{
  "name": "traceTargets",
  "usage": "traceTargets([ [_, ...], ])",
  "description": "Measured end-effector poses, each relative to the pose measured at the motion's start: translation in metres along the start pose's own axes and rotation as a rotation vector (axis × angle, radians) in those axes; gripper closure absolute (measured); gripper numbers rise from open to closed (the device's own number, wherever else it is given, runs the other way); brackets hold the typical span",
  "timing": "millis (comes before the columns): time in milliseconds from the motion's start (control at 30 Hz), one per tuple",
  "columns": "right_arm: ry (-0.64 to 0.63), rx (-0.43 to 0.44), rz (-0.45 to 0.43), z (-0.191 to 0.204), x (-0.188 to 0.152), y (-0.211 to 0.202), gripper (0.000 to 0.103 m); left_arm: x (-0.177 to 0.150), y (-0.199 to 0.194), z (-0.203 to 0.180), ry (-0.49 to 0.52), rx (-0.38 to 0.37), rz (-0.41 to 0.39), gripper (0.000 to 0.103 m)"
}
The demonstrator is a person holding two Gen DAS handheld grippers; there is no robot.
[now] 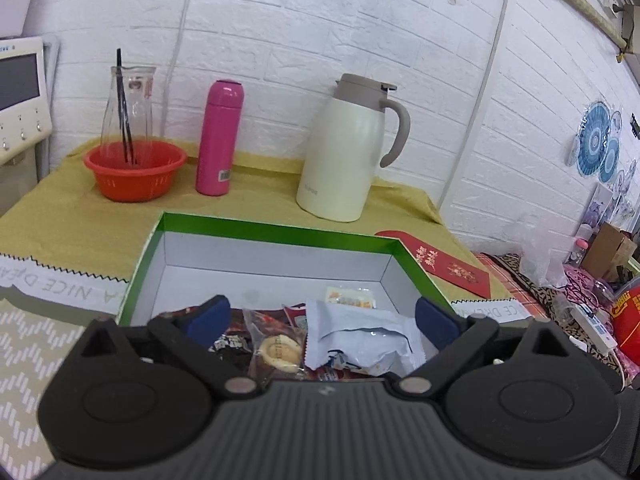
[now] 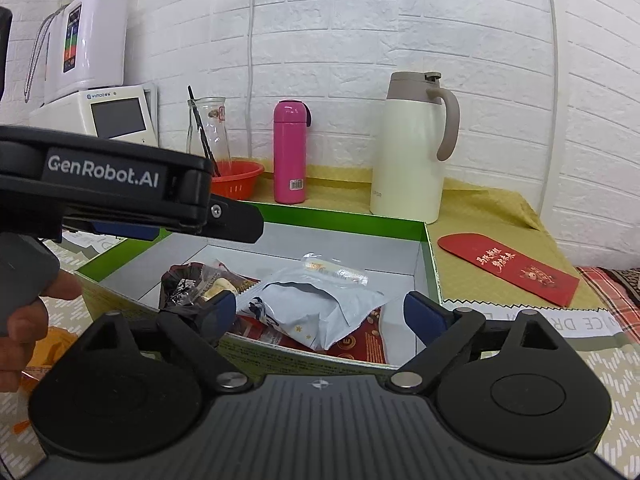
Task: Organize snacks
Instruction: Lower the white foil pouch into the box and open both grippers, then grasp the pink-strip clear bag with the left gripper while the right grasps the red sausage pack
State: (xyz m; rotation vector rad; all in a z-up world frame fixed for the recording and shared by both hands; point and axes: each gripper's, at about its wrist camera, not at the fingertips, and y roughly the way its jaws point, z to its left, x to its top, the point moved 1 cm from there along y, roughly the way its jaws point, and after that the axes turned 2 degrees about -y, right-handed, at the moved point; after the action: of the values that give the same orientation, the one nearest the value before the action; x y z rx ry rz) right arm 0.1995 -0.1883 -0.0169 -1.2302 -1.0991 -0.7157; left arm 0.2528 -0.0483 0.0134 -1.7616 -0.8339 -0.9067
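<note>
The green-rimmed box sits open on the yellow cloth, the cream jug well behind it; inside lie the pale blue packet, a biscuit pack and a dark wrapper; both the left gripper and right gripper hover with jaws apart, empty; any next snack should probably go in the box's bare far half, set down flat.

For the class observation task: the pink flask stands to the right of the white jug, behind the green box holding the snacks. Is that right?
Not quite. The pink flask stands to the left of the white jug, as the right wrist view shows. Both are behind the green box holding the snacks.
</note>
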Motion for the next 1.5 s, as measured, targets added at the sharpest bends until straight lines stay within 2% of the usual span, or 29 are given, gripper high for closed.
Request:
traceTargets([
  [267,-0.004,-0.063,0.005,0.005,0.003,-0.059,0.000,-0.008,-0.061,-0.022,0.072,0.049,-0.013,0.007],
  [333,0.010,-0.077,0.004,0.004,-0.002,-0.077,0.000,-0.018,-0.080,-0.026,0.079,0.035,-0.030,0.007],
  [533,0.049,-0.115,0.026,-0.001,-0.038,-0.130,0.000,-0.056,-0.115,-0.037,0.053,-0.045,0.006,0.007],
  [667,0.068,-0.151,0.089,-0.006,-0.073,-0.150,0.000,-0.089,-0.122,-0.044,0.038,-0.068,0.060,0.007],
  [867,0.177,-0.182,0.169,-0.027,-0.104,-0.153,0.000,-0.124,-0.114,-0.052,0.037,-0.111,0.178,0.007],
  [1033,0.273,-0.178,0.196,-0.036,-0.104,-0.135,0.000,-0.131,-0.114,-0.058,0.070,-0.100,0.177,0.007],
  [1133,0.262,-0.180,0.226,-0.034,-0.107,-0.122,0.000,-0.129,-0.114,-0.058,0.074,-0.106,0.178,0.007],
  [1167,0.243,-0.190,0.222,-0.032,-0.107,-0.123,0.003,-0.129,-0.114,-0.058,0.079,-0.110,0.180,0.007],
  [1200,0.230,-0.194,0.222,-0.032,-0.109,-0.125,0.019,-0.129,-0.113,-0.059,0.084,-0.113,0.182,0.007],
  [1233,0.228,-0.189,0.213,-0.033,-0.109,-0.129,0.022,-0.129,-0.112,-0.060,0.090,-0.119,0.185,0.007],
  [1267,0.237,-0.167,0.214,-0.037,-0.110,-0.133,0.039,-0.128,-0.108,-0.061,0.096,-0.131,0.190,0.007],
  [1300,0.247,-0.146,0.215,-0.042,-0.112,-0.138,0.049,-0.127,-0.105,-0.063,0.100,-0.144,0.196,0.007],
  [1367,0.243,-0.145,0.212,-0.047,-0.116,-0.148,0.059,-0.124,-0.098,-0.071,0.118,-0.182,0.202,0.007],
  [1500,0.240,-0.161,0.215,-0.051,-0.121,-0.161,0.067,-0.116,-0.075,-0.087,0.175,-0.258,0.207,0.007],
])
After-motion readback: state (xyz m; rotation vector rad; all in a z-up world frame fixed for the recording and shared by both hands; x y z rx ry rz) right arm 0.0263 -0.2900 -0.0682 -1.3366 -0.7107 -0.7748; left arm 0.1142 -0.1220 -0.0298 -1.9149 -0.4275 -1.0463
